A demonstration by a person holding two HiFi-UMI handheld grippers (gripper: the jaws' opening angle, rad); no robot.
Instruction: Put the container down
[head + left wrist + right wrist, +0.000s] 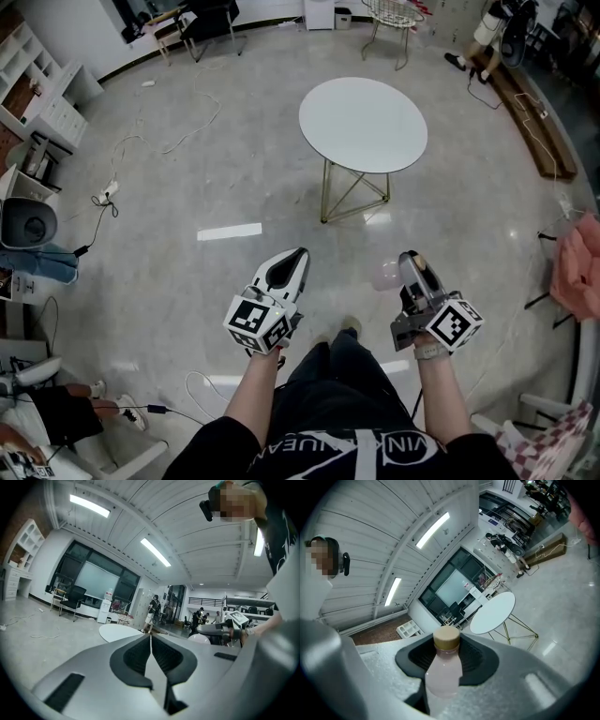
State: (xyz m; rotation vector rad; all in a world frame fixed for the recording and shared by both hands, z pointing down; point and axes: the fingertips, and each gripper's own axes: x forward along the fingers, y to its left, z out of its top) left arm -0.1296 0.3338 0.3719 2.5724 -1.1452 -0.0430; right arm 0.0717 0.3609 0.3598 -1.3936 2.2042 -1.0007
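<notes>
Nearest to the camera, the person's two forearms reached forward over the floor [187, 187], each with one tool. The left hand-held gripper [150, 635] had its jaws fully together, pad against pad, and nothing was between them. It took no part in the work at this moment.

The right hand-held gripper [411, 258] was partly closed on the container [440, 667], a small clear bottle with pale pink liquid. The dark pads pressed on its neck and shoulder from both sides, and its tan cap [446, 638] pointed away from the person, past the fingertips. The container hung in the air, over the floor and touching nothing else.

Farther ahead stood a round white tabletop [364, 127] on thin golden legs. It was well apart from both tools, and its surface looked bare. Beyond it were chairs, shelves and cables near the walls.

In my judgement, the task was only at its beginning. The container was held firmly, but it was not yet put down anywhere. What remained was to carry it forward to the tabletop, most likely, to lower it there upright, and to open the jaws.
</notes>
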